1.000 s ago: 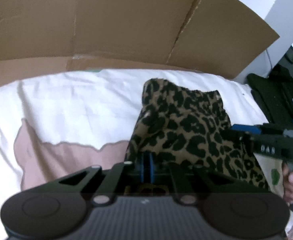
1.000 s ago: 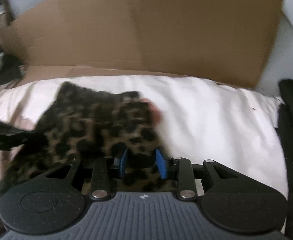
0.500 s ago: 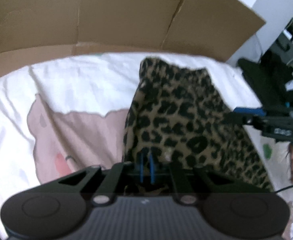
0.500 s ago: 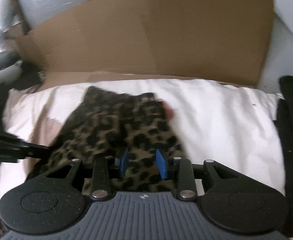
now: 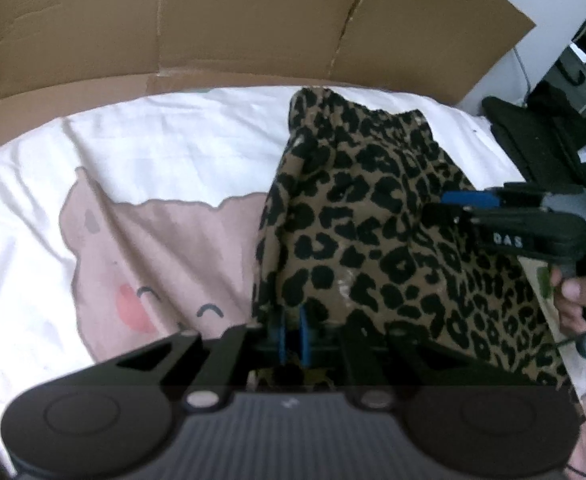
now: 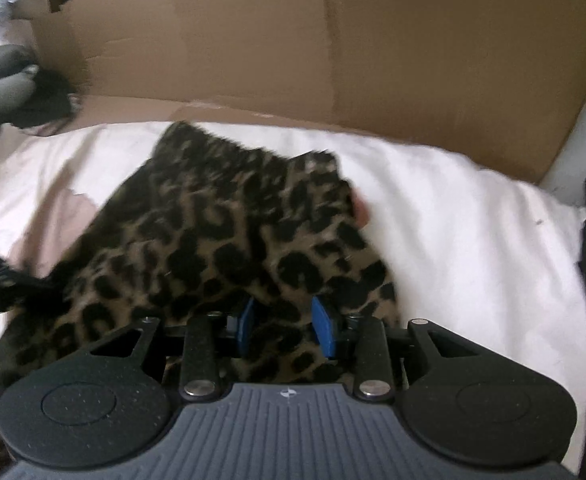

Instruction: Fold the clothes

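Observation:
A leopard-print garment (image 5: 377, 216) lies lengthwise on the white bedsheet (image 5: 181, 148); it also shows in the right wrist view (image 6: 213, 236). My left gripper (image 5: 291, 332) is shut on the garment's near left edge, its blue pads almost together with cloth between them. My right gripper (image 6: 287, 326) has its blue pads apart, with the garment's near edge lying loose between them. The right gripper also shows from the side in the left wrist view (image 5: 465, 206), above the cloth's right side.
A brown cardboard wall (image 5: 213, 24) stands behind the bed. The sheet carries a pink cartoon-face print (image 5: 153, 264). Black bags or clothes (image 5: 541, 136) lie at the right beyond the bed edge, and dark items (image 6: 17, 88) sit at the far left.
The left gripper has pulled its garment edge toward me and lower. The right gripper has risen a little. The garment lies more stretched out on the sheet.

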{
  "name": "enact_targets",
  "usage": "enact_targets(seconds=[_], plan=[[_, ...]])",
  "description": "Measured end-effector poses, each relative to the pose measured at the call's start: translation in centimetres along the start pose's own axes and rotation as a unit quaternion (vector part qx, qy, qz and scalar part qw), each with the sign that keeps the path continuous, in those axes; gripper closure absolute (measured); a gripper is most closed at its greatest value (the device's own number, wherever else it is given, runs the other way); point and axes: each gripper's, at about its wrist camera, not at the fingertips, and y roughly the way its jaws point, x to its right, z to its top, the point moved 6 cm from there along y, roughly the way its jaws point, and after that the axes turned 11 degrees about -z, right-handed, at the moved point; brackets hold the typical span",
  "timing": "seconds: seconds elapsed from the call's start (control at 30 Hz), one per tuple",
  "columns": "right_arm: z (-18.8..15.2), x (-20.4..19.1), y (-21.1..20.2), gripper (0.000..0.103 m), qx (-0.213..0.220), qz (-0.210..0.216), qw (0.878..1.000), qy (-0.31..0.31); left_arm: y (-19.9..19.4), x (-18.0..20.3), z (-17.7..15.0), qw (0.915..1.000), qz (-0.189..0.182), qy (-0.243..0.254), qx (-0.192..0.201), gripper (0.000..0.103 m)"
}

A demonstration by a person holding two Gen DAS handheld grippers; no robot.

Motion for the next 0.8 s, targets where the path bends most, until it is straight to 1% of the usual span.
enact_targets(seconds=[0.07,0.1,0.13,0.27,0.33,0.47,0.5,0.6,0.73,0.77,0.8], plan=[[0.0,0.3,-0.2,0.065,-0.004,-0.006,1.0,0.008,-1.1,-0.3,-0.2,0.9999,-0.006,-0.011,0.003,0.094],[-0.1,0.5,-0.5,0.065,-0.006,-0.002,1.0,0.02,-1.8,-0.6,-0.3,0.9999,-0.007,-0.015,0.005,0.094],[-0.2,0.8,-1.0,0.064,-0.008,0.006,0.999,0.034,-2.5,-0.8,-0.5,0.9999,-0.005,-0.016,0.004,0.093],[-0.2,2.2,-3.9,0.064,-0.025,0.06,0.994,0.089,-5.4,-1.2,-0.7,0.9998,0.002,-0.003,-0.017,0.087],[0.0,2.6,-6.0,0.064,-0.024,0.078,0.992,0.095,-7.2,-1.6,-0.7,0.9997,0.011,0.001,-0.02,0.083],[0.3,3.0,-10.2,0.064,-0.011,0.097,0.991,0.091,-10.9,-2.3,-0.8,0.9994,0.029,0.005,-0.019,0.068],[0.3,3.2,-11.0,0.064,-0.011,0.1,0.991,0.091,-11.7,-2.5,-1.0,0.9993,0.03,0.001,-0.021,0.063],[0.2,4.0,-13.0,0.062,-0.015,0.103,0.991,0.089,-13.9,-3.1,-1.5,0.9987,0.039,-0.008,-0.031,0.061],[-0.8,6.4,-15.3,0.056,-0.024,0.092,0.989,0.111,-17.4,-3.4,-2.3,0.9983,0.05,-0.018,-0.025,0.061],[-1.1,7.2,-15.9,0.054,-0.024,0.088,0.989,0.116,-18.1,-3.4,-2.5,0.9983,0.05,-0.021,-0.022,0.06],[-1.4,8.0,-16.5,0.05,-0.024,0.084,0.989,0.119,-18.8,-3.4,-2.8,0.9982,0.051,-0.024,-0.02,0.058]])
